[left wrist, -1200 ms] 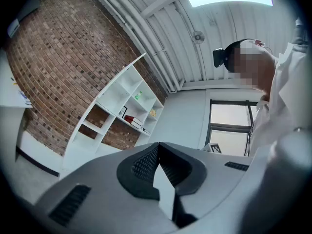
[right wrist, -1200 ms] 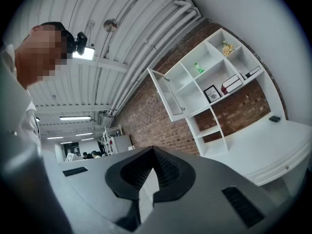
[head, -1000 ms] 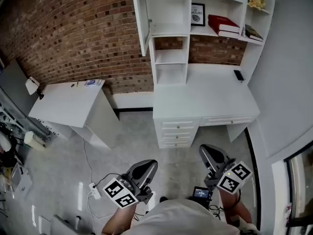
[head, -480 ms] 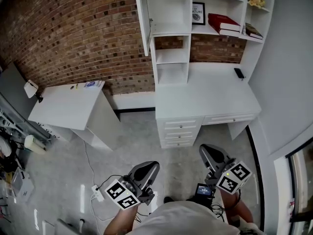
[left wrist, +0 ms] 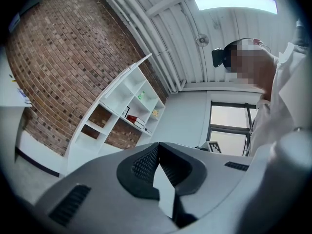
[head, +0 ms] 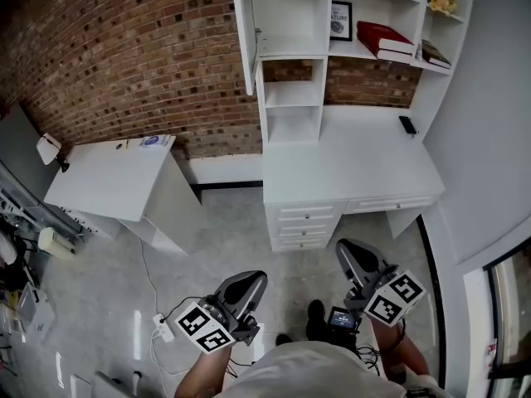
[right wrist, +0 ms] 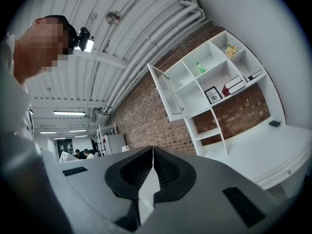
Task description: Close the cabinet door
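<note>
The white cabinet door [head: 246, 31] stands open at the upper left of the white shelf unit [head: 290, 98], hinged out toward the brick wall. It also shows swung open in the right gripper view, door [right wrist: 165, 94], and edge-on in the left gripper view, door [left wrist: 130, 72]. My left gripper [head: 253, 279] and right gripper [head: 347, 249] are held low near my body, far from the door, both pointing toward the desk. The left gripper [left wrist: 157, 145] and the right gripper [right wrist: 153, 149] are both shut, with nothing between the jaws.
A white desk [head: 348, 168] with drawers [head: 303, 226] stands between me and the shelves; a small black object [head: 406, 125] lies on it. Red books [head: 386, 40] sit on a shelf. A white side table [head: 108, 177] is at left, a power strip [head: 162, 326] on the floor.
The view has shifted slightly as I stepped; a shoe now shows on the floor between the grippers. Both grippers stay shut and keep their places near my body.
</note>
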`<state>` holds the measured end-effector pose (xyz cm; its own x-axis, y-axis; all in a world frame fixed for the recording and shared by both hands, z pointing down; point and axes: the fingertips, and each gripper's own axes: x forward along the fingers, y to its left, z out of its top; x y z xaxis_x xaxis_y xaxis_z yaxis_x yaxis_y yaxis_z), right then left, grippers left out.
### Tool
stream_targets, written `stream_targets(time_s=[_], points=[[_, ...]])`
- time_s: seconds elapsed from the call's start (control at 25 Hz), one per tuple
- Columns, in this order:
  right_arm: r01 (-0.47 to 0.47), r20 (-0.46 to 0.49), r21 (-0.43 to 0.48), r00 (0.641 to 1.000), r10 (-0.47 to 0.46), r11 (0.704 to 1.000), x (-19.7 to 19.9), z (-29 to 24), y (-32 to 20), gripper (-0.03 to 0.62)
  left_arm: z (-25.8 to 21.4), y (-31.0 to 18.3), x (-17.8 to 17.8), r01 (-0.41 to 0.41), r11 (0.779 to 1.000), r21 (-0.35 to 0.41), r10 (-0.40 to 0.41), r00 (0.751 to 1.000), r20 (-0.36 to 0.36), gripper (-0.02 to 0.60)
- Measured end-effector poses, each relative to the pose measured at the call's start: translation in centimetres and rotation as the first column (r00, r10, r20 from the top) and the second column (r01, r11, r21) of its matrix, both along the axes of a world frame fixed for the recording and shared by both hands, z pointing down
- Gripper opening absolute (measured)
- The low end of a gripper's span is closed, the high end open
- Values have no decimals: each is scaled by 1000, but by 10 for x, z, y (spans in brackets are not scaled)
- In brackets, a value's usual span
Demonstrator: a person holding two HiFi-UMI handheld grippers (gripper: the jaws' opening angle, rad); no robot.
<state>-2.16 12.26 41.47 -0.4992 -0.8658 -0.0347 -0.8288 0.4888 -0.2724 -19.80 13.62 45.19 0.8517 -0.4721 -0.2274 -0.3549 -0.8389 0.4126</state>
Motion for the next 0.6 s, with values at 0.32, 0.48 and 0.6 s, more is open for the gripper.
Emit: stream_targets(time_s=[0.32,0.48,0.6], points=[[40,-17,13,999,-40,999,17,-2,-52,28,-12,-49,16,50,998,26,-50,999,8,8],[58,-21,21,998,-57,998,34,-8,-84,28,-20,-80,31,74,997,38,-75,997,6,8],[67,-30,19,997,-66,998,52,-14,-109,28,-28,-103,48,90,995,41,-90,996,0,8]])
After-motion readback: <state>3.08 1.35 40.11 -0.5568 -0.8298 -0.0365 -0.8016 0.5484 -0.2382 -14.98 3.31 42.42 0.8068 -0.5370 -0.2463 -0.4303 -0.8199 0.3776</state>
